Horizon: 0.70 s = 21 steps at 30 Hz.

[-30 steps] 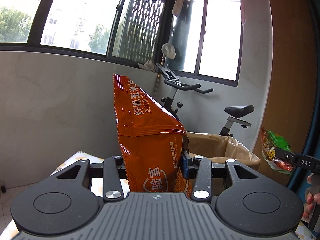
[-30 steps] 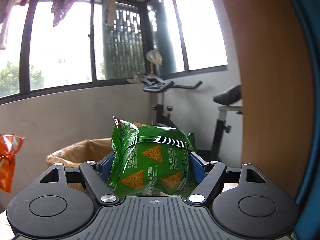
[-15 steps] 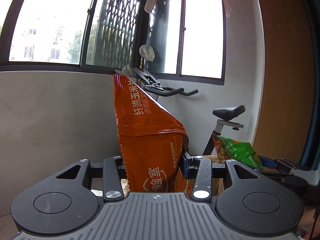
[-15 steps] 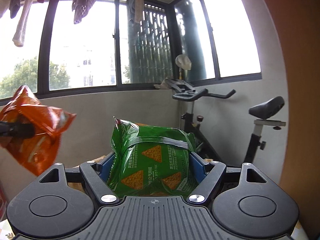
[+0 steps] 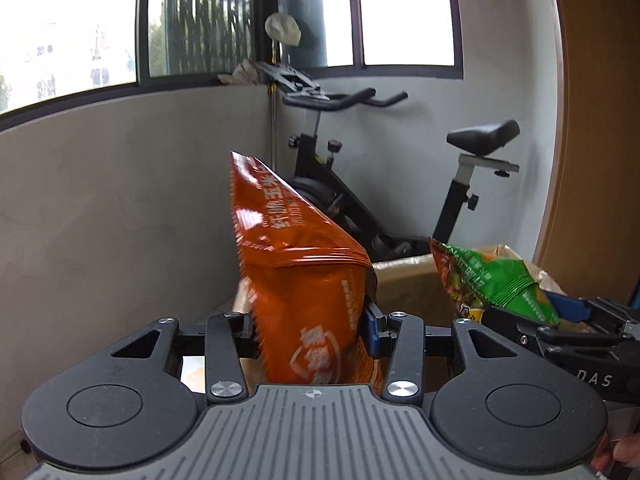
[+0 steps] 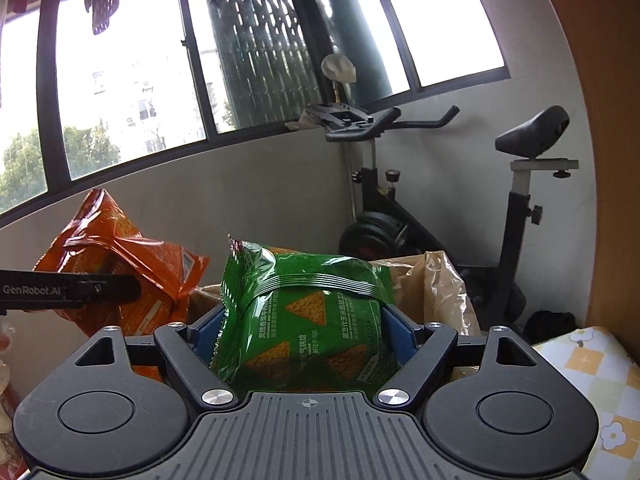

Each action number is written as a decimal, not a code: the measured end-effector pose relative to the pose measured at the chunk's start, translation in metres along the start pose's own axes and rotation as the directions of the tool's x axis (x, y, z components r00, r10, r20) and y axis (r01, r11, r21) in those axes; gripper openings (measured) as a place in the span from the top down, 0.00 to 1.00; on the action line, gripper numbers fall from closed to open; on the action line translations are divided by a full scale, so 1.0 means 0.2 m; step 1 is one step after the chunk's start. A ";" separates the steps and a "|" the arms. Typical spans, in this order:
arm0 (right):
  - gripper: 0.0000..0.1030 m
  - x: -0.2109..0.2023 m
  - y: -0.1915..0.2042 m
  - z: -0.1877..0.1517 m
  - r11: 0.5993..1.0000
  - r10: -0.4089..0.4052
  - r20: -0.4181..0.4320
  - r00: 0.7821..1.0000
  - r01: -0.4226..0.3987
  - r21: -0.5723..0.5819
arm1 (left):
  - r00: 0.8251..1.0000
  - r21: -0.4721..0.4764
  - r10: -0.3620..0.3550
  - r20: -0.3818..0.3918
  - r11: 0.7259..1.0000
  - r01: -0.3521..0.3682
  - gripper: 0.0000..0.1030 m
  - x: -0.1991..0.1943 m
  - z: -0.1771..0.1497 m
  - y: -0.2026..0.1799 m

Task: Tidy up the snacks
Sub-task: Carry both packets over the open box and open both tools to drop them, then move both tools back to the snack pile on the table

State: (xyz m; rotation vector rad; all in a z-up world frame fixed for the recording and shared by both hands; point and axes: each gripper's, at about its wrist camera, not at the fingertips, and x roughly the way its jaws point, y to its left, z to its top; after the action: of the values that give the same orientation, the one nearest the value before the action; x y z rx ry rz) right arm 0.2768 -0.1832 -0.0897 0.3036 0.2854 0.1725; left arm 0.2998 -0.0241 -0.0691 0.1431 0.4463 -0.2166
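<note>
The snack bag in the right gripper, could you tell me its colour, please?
Green bag with orange triangles, clearest in the right wrist view.

I see glossy crinkled orange foil snack bag (image 5: 304,280), shiny green plastic chip bag (image 6: 316,312), my grippers' matt black plastic bodies with ribbed grey tops, brown paper-lined box (image 6: 436,280), smooth matt grey wall (image 5: 120,208), printed cloth on the surface (image 6: 592,364)
</note>
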 end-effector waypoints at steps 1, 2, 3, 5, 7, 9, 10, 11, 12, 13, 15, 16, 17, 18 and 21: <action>0.18 0.00 0.00 0.00 1.000 -0.003 -0.003 1.000 0.003 -0.002 | 1.000 0.001 -0.007 -0.012 1.000 0.007 0.50 0.02 -0.01 0.00; 0.17 0.00 0.00 0.00 1.000 0.000 -0.004 1.000 0.000 -0.005 | 1.000 0.010 -0.009 -0.018 1.000 0.010 0.39 0.02 -0.02 0.00; 0.16 -0.01 0.01 0.00 1.000 -0.001 -0.003 1.000 0.000 -0.009 | 1.000 0.022 -0.003 -0.021 1.000 0.003 0.26 0.01 -0.03 -0.01; 0.15 -0.03 0.02 -0.01 1.000 -0.005 0.006 1.000 0.005 -0.015 | 1.000 0.033 0.023 -0.011 0.999 -0.023 0.19 0.00 -0.04 0.00; 0.13 -0.06 0.04 -0.01 0.999 -0.019 0.014 1.000 0.020 -0.032 | 1.000 0.023 0.024 -0.006 0.999 -0.023 0.19 -0.03 -0.05 0.02; 0.13 -0.09 0.05 -0.01 0.998 -0.031 0.016 0.999 0.032 -0.052 | 1.000 -0.006 0.019 -0.009 1.000 -0.019 0.19 -0.05 -0.03 0.05; 0.13 -0.10 0.05 0.00 0.998 -0.040 0.016 0.999 0.041 -0.052 | 1.000 -0.023 0.021 -0.007 1.000 -0.021 0.19 -0.07 -0.03 0.07; 0.13 -0.12 0.05 0.00 0.998 -0.047 0.017 0.999 0.048 -0.047 | 1.000 -0.043 0.022 -0.003 0.999 -0.023 0.19 -0.09 -0.02 0.09; 0.13 -0.14 0.05 0.00 0.998 -0.050 0.018 0.999 0.051 -0.041 | 1.000 -0.062 0.023 0.002 0.998 -0.023 0.19 -0.11 -0.01 0.10; 0.13 -0.16 0.05 0.00 0.998 -0.050 0.020 0.999 0.051 -0.036 | 1.000 -0.081 0.024 0.007 0.996 -0.023 0.19 -0.14 -0.02 0.12; 0.13 -0.21 0.05 0.00 0.998 -0.055 0.025 0.998 0.056 -0.042 | 0.999 -0.112 0.029 0.014 0.993 -0.027 0.19 -0.19 -0.02 0.15; 0.13 -0.23 0.05 0.01 0.997 -0.060 0.027 0.998 0.061 -0.050 | 0.999 -0.126 0.032 0.019 0.992 -0.030 0.19 -0.22 -0.03 0.17; 0.13 -0.26 0.06 0.00 0.996 -0.063 0.029 0.998 0.064 -0.056 | 0.999 -0.138 0.036 0.024 0.990 -0.032 0.19 -0.26 -0.05 0.18; 0.13 -0.30 0.06 0.00 0.996 -0.067 0.033 0.997 0.068 -0.059 | 0.999 -0.152 0.039 0.031 0.988 -0.034 0.19 -0.31 -0.07 0.20; 0.11 -0.41 0.05 -0.05 0.995 -0.087 0.045 0.995 0.089 -0.054 | 0.999 -0.198 0.037 0.034 0.980 -0.029 0.19 -0.40 -0.15 0.26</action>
State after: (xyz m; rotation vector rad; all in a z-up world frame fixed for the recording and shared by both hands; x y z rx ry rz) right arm 0.1950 -0.1878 -0.0749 0.2379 0.2506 0.0870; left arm 0.2289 0.0449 -0.0559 -0.0487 0.4256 -0.1411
